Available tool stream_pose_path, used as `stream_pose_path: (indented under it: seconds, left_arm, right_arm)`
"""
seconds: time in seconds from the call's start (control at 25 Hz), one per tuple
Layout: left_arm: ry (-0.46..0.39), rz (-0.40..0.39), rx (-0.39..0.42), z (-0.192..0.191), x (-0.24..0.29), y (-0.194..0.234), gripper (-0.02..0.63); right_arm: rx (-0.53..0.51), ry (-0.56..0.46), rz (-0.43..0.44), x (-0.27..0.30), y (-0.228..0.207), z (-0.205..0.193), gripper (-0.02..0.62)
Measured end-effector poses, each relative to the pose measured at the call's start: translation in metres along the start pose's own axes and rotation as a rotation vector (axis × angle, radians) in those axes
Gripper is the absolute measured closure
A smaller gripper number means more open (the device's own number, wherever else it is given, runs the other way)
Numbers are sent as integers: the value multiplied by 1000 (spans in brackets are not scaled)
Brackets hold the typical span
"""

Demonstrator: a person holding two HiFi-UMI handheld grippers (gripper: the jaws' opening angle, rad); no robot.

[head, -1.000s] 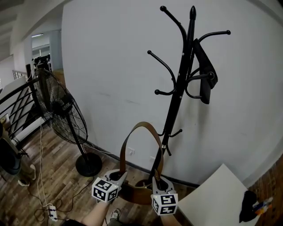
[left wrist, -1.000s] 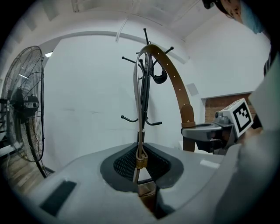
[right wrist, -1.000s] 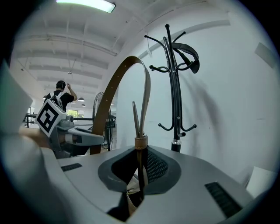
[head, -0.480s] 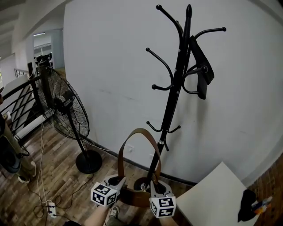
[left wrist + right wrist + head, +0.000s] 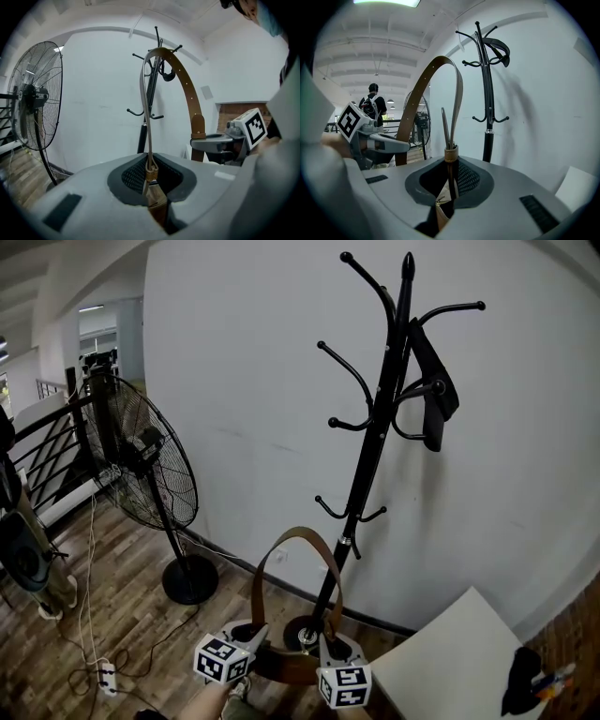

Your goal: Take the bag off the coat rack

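Note:
The brown leather bag hangs free of the black coat rack, held between both grippers low in the head view. Its wide strap arches up in front of the rack's pole. My left gripper is shut on the bag's left end, where the thin strap loop rises from its jaws. My right gripper is shut on the right end, and the strap's end with its brown keeper loop stands up out of it. Each gripper view shows the other gripper across the strap.
A dark item still hangs on an upper hook of the rack. A standing fan is at the left, with cables and a power strip on the wood floor. A white table corner is at the lower right. A railing and a person are at the far left.
Both grippers have sunk together with the bag, so the strap's arch sits lower against the rack's pole. Both grips on the bag are unchanged.

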State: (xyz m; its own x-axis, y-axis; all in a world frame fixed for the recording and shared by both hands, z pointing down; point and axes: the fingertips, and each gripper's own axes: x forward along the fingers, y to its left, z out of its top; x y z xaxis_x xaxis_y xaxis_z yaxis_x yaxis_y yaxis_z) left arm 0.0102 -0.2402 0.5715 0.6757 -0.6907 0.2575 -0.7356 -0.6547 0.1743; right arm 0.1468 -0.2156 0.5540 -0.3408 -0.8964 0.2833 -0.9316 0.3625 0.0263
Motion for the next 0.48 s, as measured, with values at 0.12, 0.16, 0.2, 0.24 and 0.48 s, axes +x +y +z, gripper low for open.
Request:
stream_pose_path:
  seconds: [0.12, 0.16, 0.2, 0.24, 0.48]
  left_arm:
    - [5, 1, 1, -1, -2, 0, 572]
    - [6, 2, 2, -1, -2, 0, 572]
    - [7, 2, 3, -2, -2, 0, 572]
    - [8, 3, 3, -2, -3, 0, 572]
    - [15, -1, 8, -4, -6, 0, 574]
  right_arm:
    - [0, 0, 4, 0, 2, -1, 569]
    - [0, 2, 6, -1, 2, -2, 569]
    - [0, 5, 8, -1, 2, -3, 569]
    - [0, 7, 9, -1, 3, -4, 569]
    - [6, 7, 5, -1, 5, -6, 569]
